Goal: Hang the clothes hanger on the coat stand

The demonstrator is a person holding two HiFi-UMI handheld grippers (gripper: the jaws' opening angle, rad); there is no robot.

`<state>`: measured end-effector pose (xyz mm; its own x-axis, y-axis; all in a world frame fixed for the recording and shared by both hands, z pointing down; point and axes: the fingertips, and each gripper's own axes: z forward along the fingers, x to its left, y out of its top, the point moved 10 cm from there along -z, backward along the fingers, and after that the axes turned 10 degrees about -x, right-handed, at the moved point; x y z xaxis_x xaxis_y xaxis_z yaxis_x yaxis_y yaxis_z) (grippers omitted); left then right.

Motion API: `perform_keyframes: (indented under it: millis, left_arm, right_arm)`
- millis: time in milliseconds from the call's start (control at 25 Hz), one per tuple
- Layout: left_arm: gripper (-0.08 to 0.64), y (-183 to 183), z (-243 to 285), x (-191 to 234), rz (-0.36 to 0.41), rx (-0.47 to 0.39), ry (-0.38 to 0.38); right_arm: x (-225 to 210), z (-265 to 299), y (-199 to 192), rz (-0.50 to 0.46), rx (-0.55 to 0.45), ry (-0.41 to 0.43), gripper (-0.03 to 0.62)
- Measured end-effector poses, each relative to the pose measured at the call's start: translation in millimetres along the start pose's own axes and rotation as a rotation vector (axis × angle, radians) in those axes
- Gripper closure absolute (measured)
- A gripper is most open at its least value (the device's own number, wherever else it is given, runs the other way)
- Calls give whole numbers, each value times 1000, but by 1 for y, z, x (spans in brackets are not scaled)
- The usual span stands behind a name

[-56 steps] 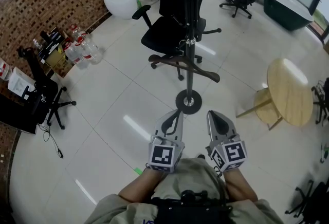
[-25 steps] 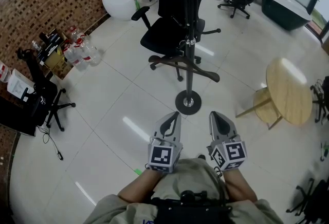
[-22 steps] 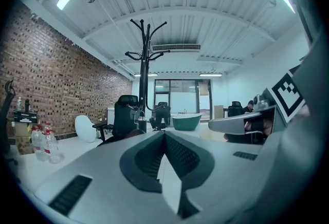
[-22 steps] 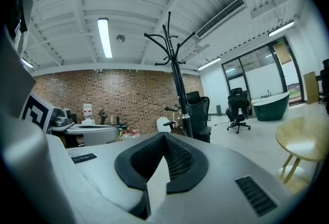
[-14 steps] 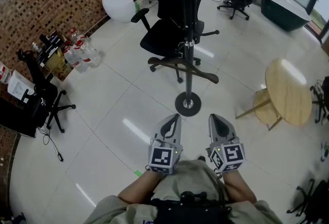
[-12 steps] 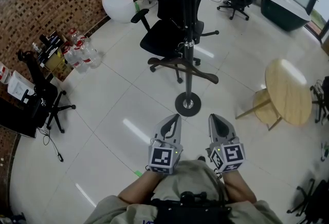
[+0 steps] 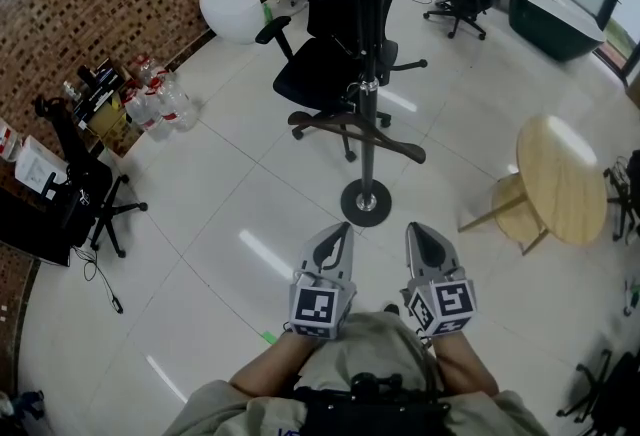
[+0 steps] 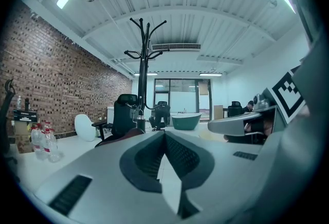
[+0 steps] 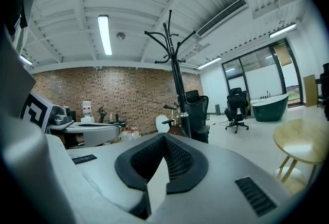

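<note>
The black coat stand (image 7: 367,74) rises from its round base (image 7: 366,197) on the white floor straight ahead of me. A dark wooden clothes hanger (image 7: 357,129) hangs low on its pole, arms spread left and right. My left gripper (image 7: 340,227) and right gripper (image 7: 415,229) are side by side close to my body, short of the base, pointing level at the stand. Both are shut with nothing between the jaws. The left gripper view shows the coat stand (image 8: 145,63) beyond the left gripper (image 8: 164,133). The right gripper view shows the coat stand (image 9: 177,79) past the right gripper (image 9: 164,136).
A black office chair (image 7: 335,54) stands right behind the stand. A round wooden table (image 7: 562,179) is to the right, a white chair (image 7: 232,4) and water bottles (image 7: 155,99) by the brick wall on the left. A black tripod stand (image 7: 85,179) is at far left.
</note>
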<state>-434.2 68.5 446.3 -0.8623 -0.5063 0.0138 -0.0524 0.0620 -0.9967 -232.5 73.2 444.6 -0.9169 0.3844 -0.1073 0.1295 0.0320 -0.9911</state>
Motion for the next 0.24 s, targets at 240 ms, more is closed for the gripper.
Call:
perform_keyframes:
  millis: [240]
  left_arm:
    - [555,2,4,5,-6,7,4]
  right_arm:
    - [0,6,2,0,4,0,589]
